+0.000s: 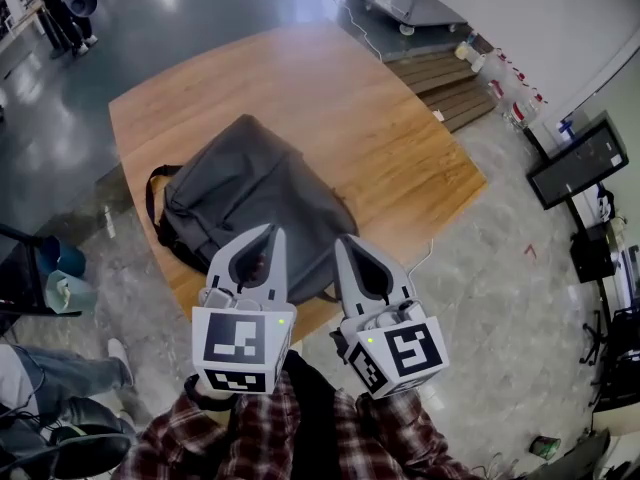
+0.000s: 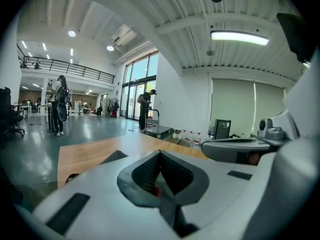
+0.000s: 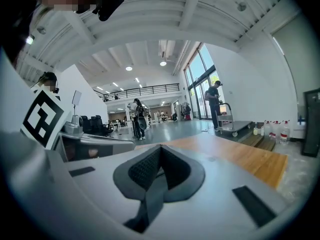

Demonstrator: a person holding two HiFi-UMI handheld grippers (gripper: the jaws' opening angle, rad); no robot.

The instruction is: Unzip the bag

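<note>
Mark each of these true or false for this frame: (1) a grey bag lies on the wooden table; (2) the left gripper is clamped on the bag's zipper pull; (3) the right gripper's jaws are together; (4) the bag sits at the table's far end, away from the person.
1. A grey bag lies on the wooden table. True.
2. The left gripper is clamped on the zipper pull. False: its jaws are together with nothing between them, and it holds no part of the bag.
3. The right gripper has its jaws together. True, and it too holds nothing.
4. The bag sits at the table's far end. False: it lies at the near end, close to the person.
</note>
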